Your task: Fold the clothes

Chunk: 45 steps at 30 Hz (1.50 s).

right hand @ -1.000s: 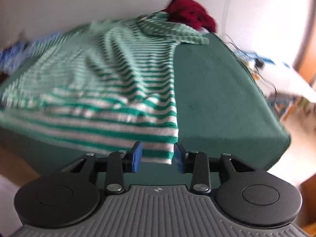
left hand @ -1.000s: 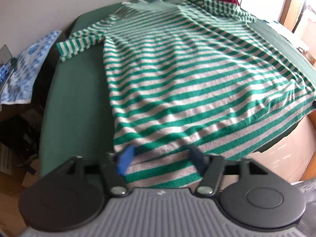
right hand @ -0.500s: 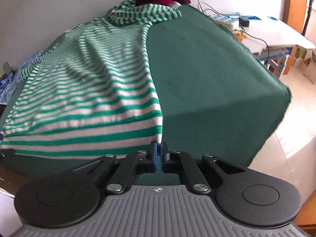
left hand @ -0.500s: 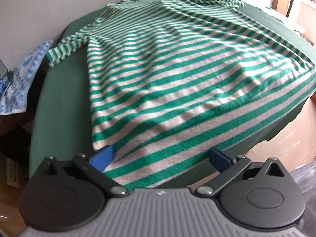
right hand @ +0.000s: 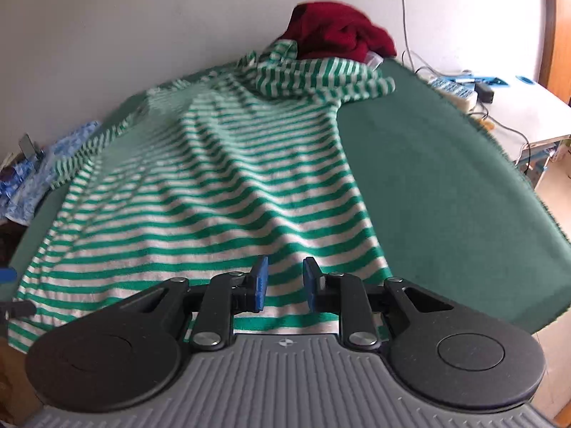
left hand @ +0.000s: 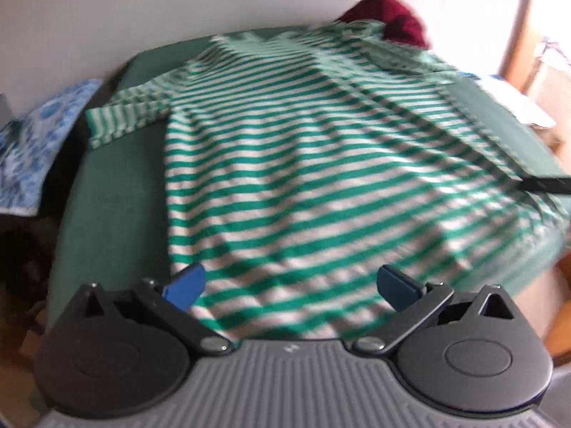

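Off to my far left a blue patterned cloth (left hand: 32, 142) lies beyond the edge of the green table cover (left hand: 110, 192). The striped shirt (left hand: 303, 164) is spread flat on that cover, hem toward me, collar toward the wall, and its left sleeve (left hand: 121, 117) is stretched out sideways onto bare green.

My left gripper (left hand: 291, 285) hangs over the shirt's near hem with its blue pads spread wide, one near the shirt's left edge and the other well in over the stripes. Nothing is pinched between them. This view is blurred, so I cannot tell whether the pads touch the fabric or hover just above it.

Moving right, in the right wrist view the shirt (right hand: 221, 192) runs away from me in loose ripples, with its collar bunched up against a dark red garment (right hand: 335, 32) heaped by the wall. My right gripper (right hand: 283, 280) sits over the hem near the shirt's right edge, its pads a small way apart with striped cloth showing in the gap below them, not clamped on it.

Right of the shirt the green cover (right hand: 446, 185) lies bare to its frayed edge. Beyond that stands a white desk (right hand: 528, 114) with cables and a power strip (right hand: 453, 87) on it.
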Available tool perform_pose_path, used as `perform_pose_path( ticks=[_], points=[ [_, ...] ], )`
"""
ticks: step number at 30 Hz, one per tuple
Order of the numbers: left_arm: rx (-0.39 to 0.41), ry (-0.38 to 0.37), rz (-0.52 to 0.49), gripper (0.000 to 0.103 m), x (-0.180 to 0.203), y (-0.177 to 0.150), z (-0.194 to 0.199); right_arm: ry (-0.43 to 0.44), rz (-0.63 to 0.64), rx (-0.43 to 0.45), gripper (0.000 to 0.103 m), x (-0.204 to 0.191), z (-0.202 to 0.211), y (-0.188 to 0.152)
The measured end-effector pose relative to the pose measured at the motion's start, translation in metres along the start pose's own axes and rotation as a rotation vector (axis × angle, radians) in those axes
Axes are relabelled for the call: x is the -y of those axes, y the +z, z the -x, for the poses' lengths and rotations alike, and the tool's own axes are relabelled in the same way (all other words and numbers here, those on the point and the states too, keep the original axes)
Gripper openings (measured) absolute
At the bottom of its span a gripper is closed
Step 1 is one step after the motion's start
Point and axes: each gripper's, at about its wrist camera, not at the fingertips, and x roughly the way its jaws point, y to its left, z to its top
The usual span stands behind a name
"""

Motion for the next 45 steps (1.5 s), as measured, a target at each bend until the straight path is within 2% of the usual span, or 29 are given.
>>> perform_pose_path(
  ticks=[3,5,9,11,13,14,16,19,23,27,30,31,32,33,34,35,36,39,41,43,45],
  points=[
    [-0.044,0.05,0.042,0.102,-0.001,0.011,-0.018,-0.037,-0.039,-0.06,0.022,0.001,-0.011,-0.004],
    [-0.062,0.075,0.064,0.102,-0.003,0.013,-0.024,-0.069,-0.047,-0.063,0.023,0.002,-0.008,-0.005],
    [-0.094,0.134,0.052,0.102,-0.003,0.02,-0.033,-0.127,-0.041,-0.085,0.023,-0.003,-0.005,-0.007],
    [-0.102,0.142,0.044,0.102,-0.004,0.02,-0.036,-0.142,-0.07,-0.089,0.027,-0.009,-0.006,-0.002],
    [-0.109,0.127,0.047,0.102,-0.004,0.02,-0.04,-0.14,-0.111,-0.081,0.034,-0.016,-0.007,0.003],
    [-0.11,0.115,0.05,0.102,-0.003,0.02,-0.042,-0.114,-0.111,-0.082,0.037,-0.022,-0.009,0.004],
    [-0.121,0.11,0.051,0.102,-0.003,0.019,-0.045,-0.061,-0.109,-0.085,0.039,-0.035,-0.012,0.005],
    [-0.115,0.096,0.058,0.103,-0.005,0.018,-0.045,-0.068,-0.075,-0.125,0.039,-0.044,-0.018,-0.001],
    [-0.127,0.079,0.087,0.103,-0.008,0.02,-0.048,-0.089,-0.052,-0.14,0.039,-0.037,-0.014,-0.002],
    [-0.136,0.085,0.101,0.103,-0.008,0.023,-0.051,-0.114,-0.086,-0.192,0.039,-0.022,-0.016,0.013],
    [-0.159,0.093,0.109,0.102,-0.007,0.029,-0.053,-0.052,-0.138,-0.162,0.04,-0.016,-0.022,0.036],
    [-0.166,0.099,0.113,0.102,-0.006,0.031,-0.053,-0.032,-0.155,-0.152,0.043,-0.015,-0.024,0.044],
    [-0.174,0.106,0.117,0.102,-0.005,0.034,-0.053,-0.02,-0.147,-0.147,0.054,-0.016,-0.028,0.054],
    [-0.181,0.112,0.121,0.102,-0.004,0.037,-0.052,-0.003,-0.137,-0.139,0.06,-0.016,-0.033,0.066],
    [-0.183,0.112,0.131,0.102,0.0,0.045,-0.05,0.022,-0.126,-0.122,0.071,-0.014,-0.036,0.076],
    [-0.185,0.111,0.142,0.102,0.004,0.053,-0.047,0.046,-0.115,-0.105,0.073,-0.012,-0.04,0.086],
    [-0.186,0.111,0.152,0.102,0.007,0.061,-0.044,0.06,-0.11,-0.088,0.073,-0.007,-0.045,0.096],
    [-0.116,0.126,0.126,0.102,0.029,0.105,-0.031,0.081,-0.105,-0.047,0.079,0.011,-0.061,0.125],
    [-0.064,0.147,0.101,0.102,0.045,0.136,-0.025,0.081,-0.107,-0.038,0.079,0.032,-0.077,0.145],
    [-0.02,0.16,0.099,0.102,0.058,0.165,-0.029,0.125,-0.106,-0.015,0.079,0.057,-0.093,0.162],
    [0.0,0.18,0.096,0.102,0.072,0.19,-0.04,0.043,-0.11,-0.012,0.079,0.083,-0.115,0.182]
  ],
)
